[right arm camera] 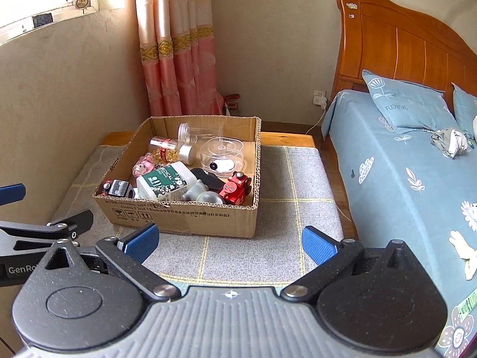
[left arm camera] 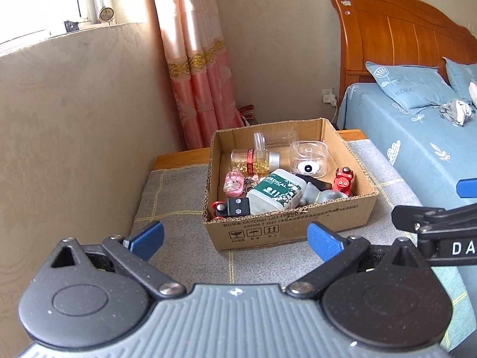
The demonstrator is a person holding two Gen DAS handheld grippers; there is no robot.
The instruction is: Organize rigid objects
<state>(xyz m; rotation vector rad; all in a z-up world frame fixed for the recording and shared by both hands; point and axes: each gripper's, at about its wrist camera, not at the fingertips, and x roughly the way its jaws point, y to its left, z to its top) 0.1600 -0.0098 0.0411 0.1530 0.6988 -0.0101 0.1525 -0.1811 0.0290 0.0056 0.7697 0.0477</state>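
bedroom corner: beige walls, pink curtain (left arm camera: 196,74), wooden headboard (left arm camera: 396,29), bed with blue floral sheet (right arm camera: 402,179) to the right. low platform covered by a grey checked mat (right arm camera: 283,208), beside the bed.

open cardboard box (left arm camera: 286,223) sits on the mat, in front of both grippers. contents, large to small: white medical bottle (left arm camera: 275,192) with green label, lying on its side near the front wall; clear round-cornered case (left arm camera: 308,158) with a black-and-white eye-like part inside; clear empty jar (left arm camera: 274,140) at the back; bottle of gold capsules (left arm camera: 253,159), on its side; grey figure (left arm camera: 323,194); red robot toy (left arm camera: 342,180) in the right front corner; pink figure (left arm camera: 233,185); black block (left arm camera: 237,206) in the left front corner.

left gripper (left arm camera: 235,238): jaws spread wide, empty, touching nothing, short of the box front. right gripper (right arm camera: 229,241): jaws likewise spread, empty.
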